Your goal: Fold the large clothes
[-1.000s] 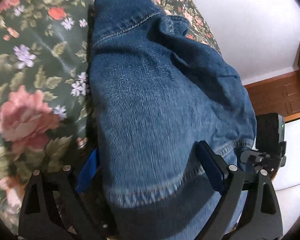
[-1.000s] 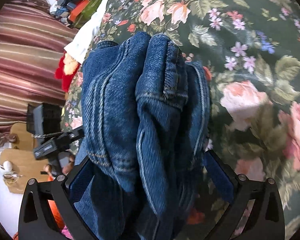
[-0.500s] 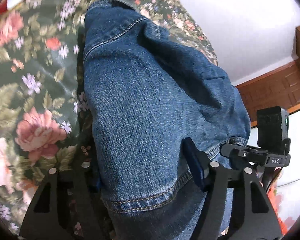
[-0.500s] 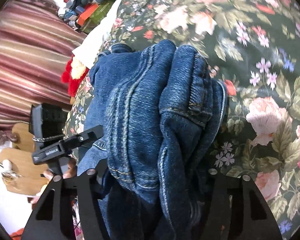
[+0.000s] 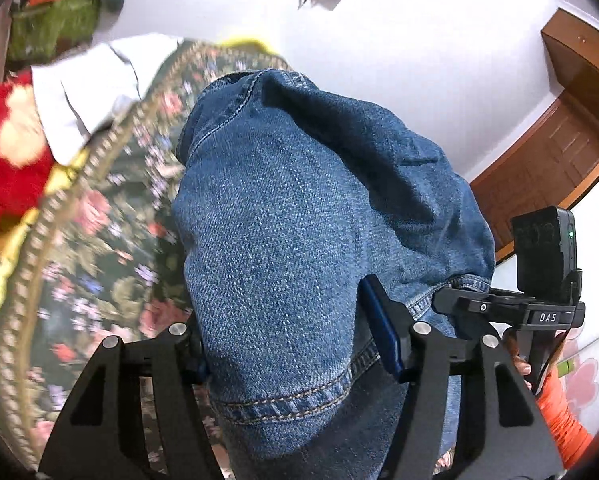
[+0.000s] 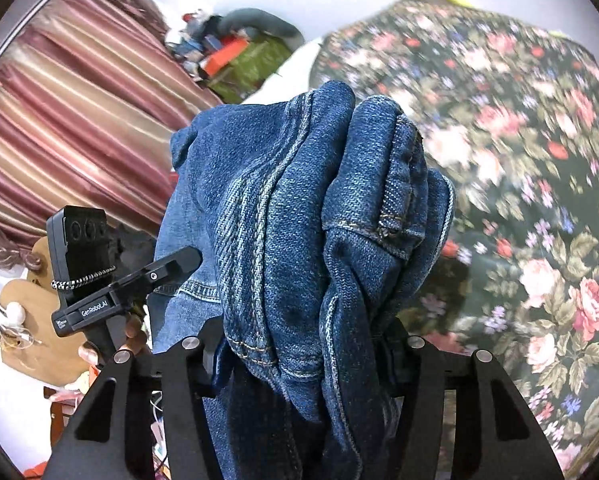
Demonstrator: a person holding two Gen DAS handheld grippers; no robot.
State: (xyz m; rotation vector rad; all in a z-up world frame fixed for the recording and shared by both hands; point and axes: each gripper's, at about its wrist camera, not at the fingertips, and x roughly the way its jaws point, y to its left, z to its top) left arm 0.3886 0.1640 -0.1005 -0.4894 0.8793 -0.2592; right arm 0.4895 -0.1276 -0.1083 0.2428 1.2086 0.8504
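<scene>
L gripper [image 5: 295,344] clamped on a thick fold of the jeans [image 5: 299,220], jaws just closed in; R gripper [image 6: 303,344] likewise – pinching bunched denim, part-open width. Jeans hang from both, above the floral bedspread [image 6: 519,140] – striped curtain [image 6: 59,100] beyond.

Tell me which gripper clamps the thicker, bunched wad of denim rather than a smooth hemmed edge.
The right gripper: the jeans between its fingers are bunched into several seamed folds. The left gripper grips a smoother single panel ending in a stitched hem.
</scene>
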